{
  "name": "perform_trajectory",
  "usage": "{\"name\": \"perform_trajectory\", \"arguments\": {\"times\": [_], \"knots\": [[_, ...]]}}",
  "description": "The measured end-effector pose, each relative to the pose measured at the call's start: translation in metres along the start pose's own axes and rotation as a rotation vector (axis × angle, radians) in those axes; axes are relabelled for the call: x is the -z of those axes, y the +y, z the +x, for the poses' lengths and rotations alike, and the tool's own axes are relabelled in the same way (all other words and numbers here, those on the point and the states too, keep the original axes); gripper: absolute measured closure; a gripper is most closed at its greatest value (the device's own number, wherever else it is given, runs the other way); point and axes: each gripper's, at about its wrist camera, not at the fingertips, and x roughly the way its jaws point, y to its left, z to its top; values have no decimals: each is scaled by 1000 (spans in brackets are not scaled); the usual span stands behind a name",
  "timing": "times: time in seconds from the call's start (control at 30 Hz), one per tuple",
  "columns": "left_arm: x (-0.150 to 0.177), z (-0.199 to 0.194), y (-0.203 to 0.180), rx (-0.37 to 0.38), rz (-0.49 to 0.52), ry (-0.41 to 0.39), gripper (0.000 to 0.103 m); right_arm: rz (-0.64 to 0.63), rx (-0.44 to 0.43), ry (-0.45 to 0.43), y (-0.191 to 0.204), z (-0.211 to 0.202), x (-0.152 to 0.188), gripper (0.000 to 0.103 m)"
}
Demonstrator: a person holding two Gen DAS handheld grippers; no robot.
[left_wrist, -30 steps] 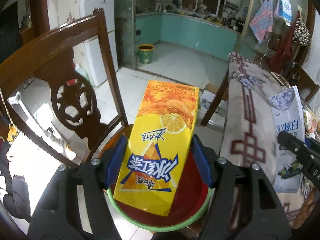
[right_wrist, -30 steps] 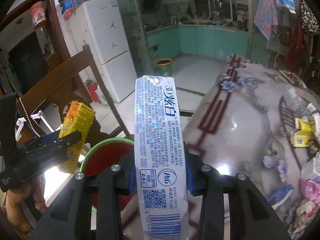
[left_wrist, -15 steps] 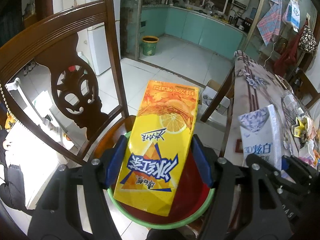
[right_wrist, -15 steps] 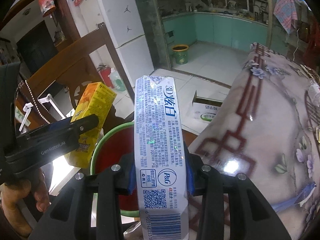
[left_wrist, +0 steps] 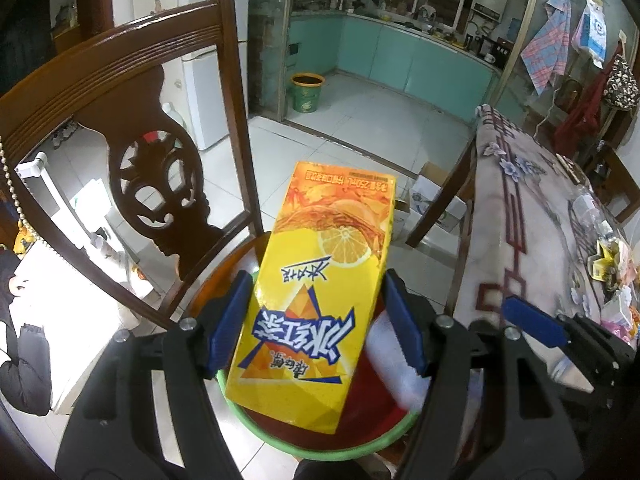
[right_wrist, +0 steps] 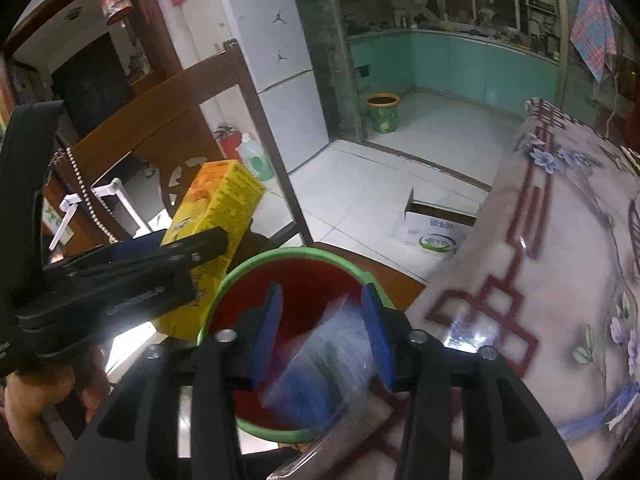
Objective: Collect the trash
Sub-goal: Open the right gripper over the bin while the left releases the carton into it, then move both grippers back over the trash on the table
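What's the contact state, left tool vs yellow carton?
Cannot tell. Left wrist view: yellow carton sits between the pads of the left tool, jaws just been opening; neither edge shows a plain gap or press.

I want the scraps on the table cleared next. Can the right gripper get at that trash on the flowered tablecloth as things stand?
Probably yes. The right gripper has just opened over the red bin, the blue-white box dropping free between its fingers. The tablecloth lies just beside it, and nothing stands between.

White tiled floor, carved wooden chair, teal kitchen cabinets, white fridge, floral-clothed table.
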Motion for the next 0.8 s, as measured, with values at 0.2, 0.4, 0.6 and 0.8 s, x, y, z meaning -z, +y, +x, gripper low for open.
{"name": "perform_trajectory", "arguments": {"times": [0.2,0.4,0.6,0.8], "knots": [[-2,-7,-9,-16,9,-31,13,-5,34,-35,-7,-18,0,31],[-5,-14,-37,-8,55,-46,13,32,78,-57,-34,-49,7,30],[-10,-31,-78,54,67,-87,11,55,143,-88,-69,-95,21,30],[-15,-44,-137,150,90,-107,11,98,219,-118,-114,-142,42,29]]}}
